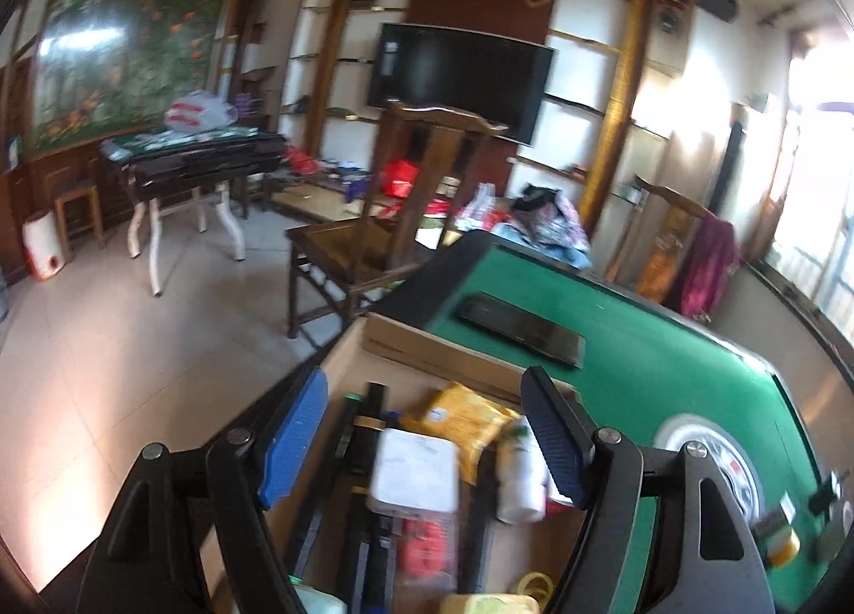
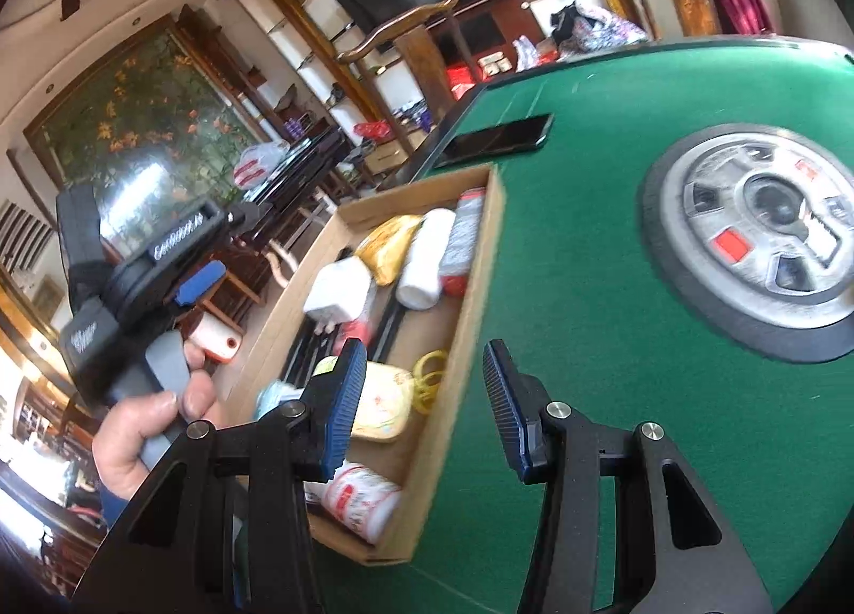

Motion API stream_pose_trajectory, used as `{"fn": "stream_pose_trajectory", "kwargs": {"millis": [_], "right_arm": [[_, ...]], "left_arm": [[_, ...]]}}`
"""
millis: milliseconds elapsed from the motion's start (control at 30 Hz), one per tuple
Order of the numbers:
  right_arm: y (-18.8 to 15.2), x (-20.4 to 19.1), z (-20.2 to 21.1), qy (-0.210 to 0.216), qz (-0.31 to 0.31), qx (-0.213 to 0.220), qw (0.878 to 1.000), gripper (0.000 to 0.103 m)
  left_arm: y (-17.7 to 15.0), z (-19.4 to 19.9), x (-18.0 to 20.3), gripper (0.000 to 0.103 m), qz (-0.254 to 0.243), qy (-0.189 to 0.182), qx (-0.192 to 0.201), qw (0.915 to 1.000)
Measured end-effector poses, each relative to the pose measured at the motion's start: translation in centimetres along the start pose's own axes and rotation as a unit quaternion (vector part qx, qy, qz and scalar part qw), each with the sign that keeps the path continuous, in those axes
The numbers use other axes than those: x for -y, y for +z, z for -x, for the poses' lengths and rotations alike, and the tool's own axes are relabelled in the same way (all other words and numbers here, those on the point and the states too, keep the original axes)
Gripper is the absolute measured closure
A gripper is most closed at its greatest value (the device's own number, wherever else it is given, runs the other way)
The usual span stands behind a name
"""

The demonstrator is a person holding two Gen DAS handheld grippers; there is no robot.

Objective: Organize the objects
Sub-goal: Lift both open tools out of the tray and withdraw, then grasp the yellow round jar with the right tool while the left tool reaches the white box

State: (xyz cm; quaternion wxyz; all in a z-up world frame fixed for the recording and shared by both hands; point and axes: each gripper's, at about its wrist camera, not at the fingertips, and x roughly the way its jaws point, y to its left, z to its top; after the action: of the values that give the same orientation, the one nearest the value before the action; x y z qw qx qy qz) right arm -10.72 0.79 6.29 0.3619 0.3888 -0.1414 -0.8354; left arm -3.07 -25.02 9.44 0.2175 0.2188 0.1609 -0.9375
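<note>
An open cardboard box (image 1: 453, 363) sits on the green table (image 1: 667, 374) at its left edge. It holds a yellow packet (image 1: 469, 416), a white bottle (image 1: 520, 475), a white block (image 1: 413, 475), black sticks and red items. My left gripper (image 1: 427, 438) hangs open above the box with nothing between its pads. In the right wrist view the box (image 2: 480, 262) shows the yellow packet (image 2: 389, 246), white bottle (image 2: 427, 262), yellow rubber bands (image 2: 429, 379) and a pale pouch (image 2: 381, 400). My right gripper (image 2: 424, 400) is open and empty over the box's near right wall.
A black phone (image 1: 520, 328) lies on the felt beyond the box. The table's round grey hub (image 2: 758, 240) is to the right. A hand (image 2: 144, 427) holds the left gripper beside the box. A wooden chair (image 1: 384, 230) stands past the table's corner.
</note>
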Motion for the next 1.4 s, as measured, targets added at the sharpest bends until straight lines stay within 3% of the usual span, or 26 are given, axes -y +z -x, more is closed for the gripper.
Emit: {"fn": "stream_pose_trajectory", "kwargs": {"millis": [167, 267, 367, 400, 433, 467, 500, 667, 767, 1000, 1033, 1100, 1300, 1400], "right_arm": [[1.1, 3.2, 4.1, -0.045, -0.004, 0.041, 0.998, 0.056], [1.4, 6.1, 7.4, -0.095, -0.002, 0.067, 0.993, 0.056], [1.6, 9.4, 11.4, -0.172, -0.016, 0.103, 0.980, 0.051], [1.6, 10.5, 12.4, -0.195, -0.026, 0.108, 0.974, 0.037], [1.5, 11.9, 13.5, -0.228, -0.042, 0.114, 0.966, 0.031], [1.4, 13.1, 14.4, -0.244, -0.060, 0.120, 0.960, 0.031], [1.2, 14.6, 15.1, -0.246, -0.090, 0.120, 0.958, 0.031], [1.0, 17.7, 14.8, -0.255, -0.165, 0.091, 0.948, 0.031], [1.1, 17.9, 13.8, -0.272, -0.172, 0.074, 0.944, 0.031], [2.2, 19.0, 10.5, -0.347, -0.165, 0.039, 0.923, 0.032], [2.0, 19.4, 10.3, -0.353, -0.163, 0.032, 0.921, 0.044], [1.7, 19.8, 10.8, -0.356, -0.160, 0.035, 0.920, 0.059], [0.8, 21.8, 14.0, -0.296, -0.204, 0.079, 0.930, 0.059], [0.7, 21.6, 14.8, -0.288, -0.210, 0.106, 0.928, 0.059]], "left_arm": [[-1.8, 1.9, 4.9, 0.027, -0.081, -0.059, 0.014, 0.9948], [-3.6, 4.1, 8.5, 0.026, -0.140, -0.119, 0.017, 0.9829], [-6.5, 6.2, 12.5, 0.025, -0.196, -0.211, -0.022, 0.9574], [-7.6, 6.6, 13.6, 0.025, -0.211, -0.236, -0.044, 0.9476], [-8.5, 6.8, 14.5, 0.025, -0.225, -0.254, -0.061, 0.9388], [-9.5, 7.0, 15.4, 0.025, -0.243, -0.267, -0.077, 0.9295], [-10.7, 7.3, 16.5, 0.025, -0.270, -0.276, -0.092, 0.9180], [-13.6, 7.3, 18.4, 0.025, -0.341, -0.261, -0.113, 0.8959], [-13.4, 7.0, 18.1, 0.025, -0.341, -0.259, -0.126, 0.8947], [-14.1, 5.7, 18.3, 0.025, -0.335, -0.237, -0.136, 0.9018], [-14.1, 5.7, 18.3, 0.025, -0.335, -0.236, -0.137, 0.9020], [-14.2, 5.7, 18.2, 0.025, -0.336, -0.235, -0.137, 0.9017], [-14.5, 5.5, 18.4, 0.025, -0.339, -0.246, -0.143, 0.8967], [-14.5, 5.3, 18.8, 0.025, -0.335, -0.257, -0.150, 0.8940]]}}
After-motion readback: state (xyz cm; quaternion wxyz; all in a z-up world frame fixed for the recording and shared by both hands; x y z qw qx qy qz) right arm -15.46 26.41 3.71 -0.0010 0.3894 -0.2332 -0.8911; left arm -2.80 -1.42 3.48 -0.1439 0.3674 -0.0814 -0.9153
